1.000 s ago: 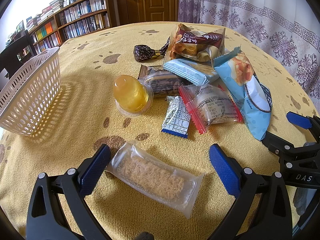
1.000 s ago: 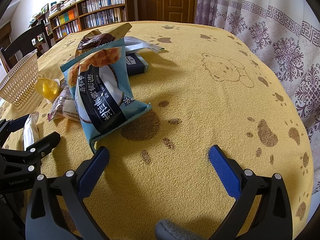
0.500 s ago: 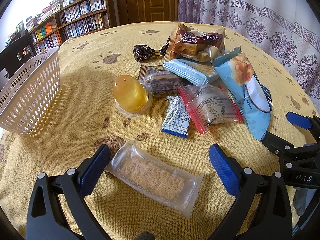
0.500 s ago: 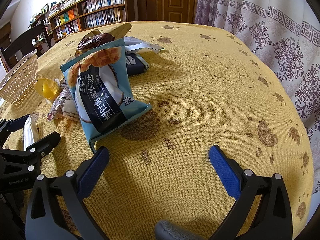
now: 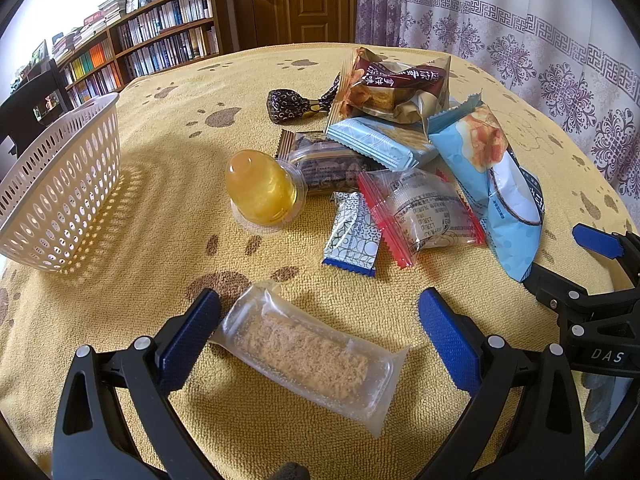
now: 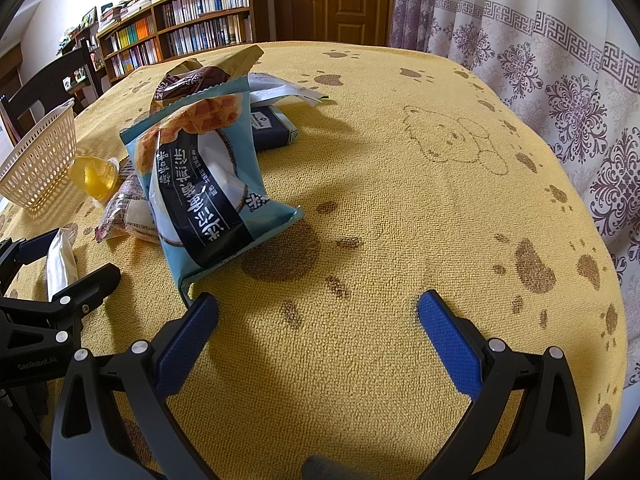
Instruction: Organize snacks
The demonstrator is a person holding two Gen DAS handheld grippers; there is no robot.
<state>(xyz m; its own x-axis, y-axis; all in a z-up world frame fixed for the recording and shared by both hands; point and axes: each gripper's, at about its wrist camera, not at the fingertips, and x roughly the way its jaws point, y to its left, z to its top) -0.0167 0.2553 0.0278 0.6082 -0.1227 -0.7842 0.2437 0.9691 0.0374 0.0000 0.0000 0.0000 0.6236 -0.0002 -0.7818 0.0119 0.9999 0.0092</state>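
- Our left gripper (image 5: pixel 318 322) stands wide open, holding nothing, with the clear-wrapped crumbly bar (image 5: pixel 308 354) lying slantwise between its pads at the near edge of the tabletop (image 5: pixel 168 184).
- Our right gripper (image 6: pixel 318 322) is likewise spread wide and empty over bare cloth toward the right edge.
- We judge the bar light, its film slippery and its filling brittle, so we would pinch gently across its middle.
- The white basket (image 5: pixel 60 192) waits at the left edge.
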